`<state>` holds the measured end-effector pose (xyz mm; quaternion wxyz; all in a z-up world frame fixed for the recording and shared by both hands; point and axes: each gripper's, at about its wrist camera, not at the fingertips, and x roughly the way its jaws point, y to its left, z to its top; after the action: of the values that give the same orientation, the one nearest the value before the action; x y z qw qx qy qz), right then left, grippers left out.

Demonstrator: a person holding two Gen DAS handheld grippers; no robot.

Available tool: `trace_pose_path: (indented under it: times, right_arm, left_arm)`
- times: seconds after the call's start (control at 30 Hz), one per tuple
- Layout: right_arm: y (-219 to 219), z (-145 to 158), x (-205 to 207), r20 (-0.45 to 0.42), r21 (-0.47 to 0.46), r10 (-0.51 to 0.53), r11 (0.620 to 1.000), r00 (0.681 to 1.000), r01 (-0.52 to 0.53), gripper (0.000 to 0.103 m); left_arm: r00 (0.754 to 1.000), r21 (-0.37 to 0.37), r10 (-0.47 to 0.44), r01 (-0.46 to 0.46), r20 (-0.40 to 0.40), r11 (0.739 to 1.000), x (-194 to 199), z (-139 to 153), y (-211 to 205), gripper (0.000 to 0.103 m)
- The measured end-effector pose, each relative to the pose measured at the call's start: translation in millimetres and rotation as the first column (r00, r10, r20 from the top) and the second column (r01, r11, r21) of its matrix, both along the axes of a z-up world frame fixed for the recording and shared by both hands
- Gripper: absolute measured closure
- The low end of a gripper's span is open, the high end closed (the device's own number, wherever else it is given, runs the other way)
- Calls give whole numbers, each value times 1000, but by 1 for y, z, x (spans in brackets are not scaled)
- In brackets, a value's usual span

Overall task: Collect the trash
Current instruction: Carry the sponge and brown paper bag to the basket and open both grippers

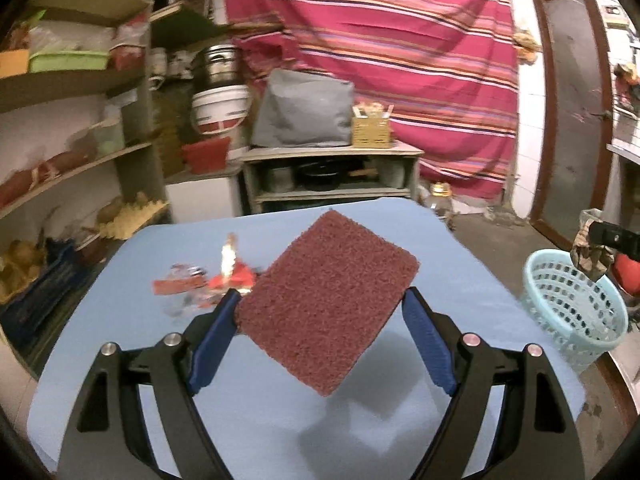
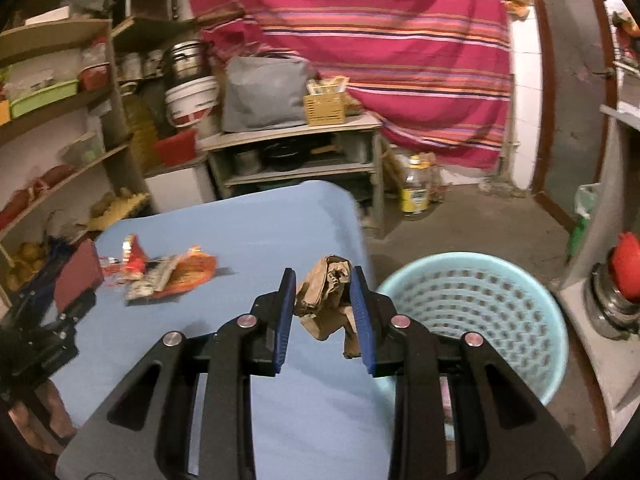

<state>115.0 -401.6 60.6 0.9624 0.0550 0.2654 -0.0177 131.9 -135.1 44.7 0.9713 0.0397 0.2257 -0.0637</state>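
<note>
Left gripper (image 1: 322, 308): jaws wide, clamped on two opposite corners of maroon scouring pad (image 1: 326, 300), pad raised clear of blue table (image 1: 256, 412).
Right gripper (image 2: 323, 282): jaws narrow, pinching crumpled brown paper (image 2: 326, 300) between blue pads.
Wrappers (image 2: 168, 272): flat on table, ahead and left of right jaws, well apart.
Basket (image 2: 520, 276): pale blue, on floor, just right of right jaws, beside table edge.
</note>
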Motion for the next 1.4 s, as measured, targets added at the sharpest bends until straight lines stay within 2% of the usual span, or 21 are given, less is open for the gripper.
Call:
trace_pose_path:
  times: [0.3, 0.5, 0.87, 1.13, 1.17, 1.23, 1.27, 1.3, 1.4]
  right_arm:
    - [-73, -1, -26, 6, 7, -138, 990, 990, 138, 75]
    - [-95, -3, -34, 12, 11, -184, 983, 983, 184, 75]
    - [-128, -20, -25, -41, 58, -225, 972, 973, 228, 74]
    - [-144, -49, 12, -126, 85, -217, 970, 968, 228, 73]
    - [-145, -51, 13, -132, 83, -221, 969, 966, 233, 71]
    - [-150, -52, 15, -136, 73, -245, 964, 960, 256, 61]
    - [-151, -51, 13, -131, 74, -254, 961, 958, 265, 51]
    - [-154, -49, 11, -123, 86, -256, 960, 959, 267, 45]
    - [-159, -44, 3, -113, 66, -282, 955, 953, 290, 42]
  left_arm:
    - [995, -31, -101, 101, 5, 994, 11, 15, -61, 22]
    - [986, -36, -166, 167, 12, 985, 20, 24, -100, 22]
    - [956, 5, -292, 292, 8, 956, 21, 23, -172, 22]
    - [928, -43, -363, 361, -83, 932, 47, 14, -219, 22]
    - [927, -41, -365, 363, -86, 931, 48, 12, -222, 22]
    - [923, -36, -373, 371, -93, 928, 49, 10, -230, 22]
    - [921, -34, -378, 377, -96, 926, 50, 8, -233, 22]
    - [920, -31, -381, 380, -96, 925, 49, 7, -237, 22]
    - [914, -34, -392, 390, -102, 920, 51, 3, -246, 22]
